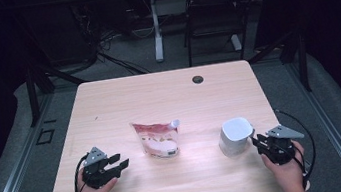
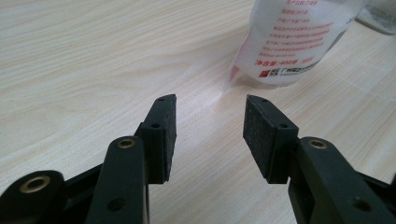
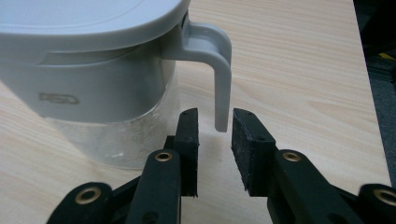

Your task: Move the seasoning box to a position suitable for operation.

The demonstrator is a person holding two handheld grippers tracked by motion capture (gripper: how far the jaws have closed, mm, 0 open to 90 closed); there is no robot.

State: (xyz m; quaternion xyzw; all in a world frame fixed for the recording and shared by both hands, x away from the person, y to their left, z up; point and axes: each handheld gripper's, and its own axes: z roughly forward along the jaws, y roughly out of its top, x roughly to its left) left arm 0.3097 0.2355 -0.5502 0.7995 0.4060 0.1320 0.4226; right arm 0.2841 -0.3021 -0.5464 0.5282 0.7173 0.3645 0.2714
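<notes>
Between the right gripper's (image 3: 215, 123) parted jaws hangs the jug's handle (image 3: 222, 79), untouched; squeezing squarely on it should grip best, while the left gripper (image 2: 210, 123) waits agape before the pouch (image 2: 299, 42)

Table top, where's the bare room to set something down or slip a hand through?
The table is bare across its far half, from the pouch back to the cable hole. A free gap lies between pouch and jug. The near edge is bare between the hands. It is crowded where the right gripper meets the jug handle.
</notes>
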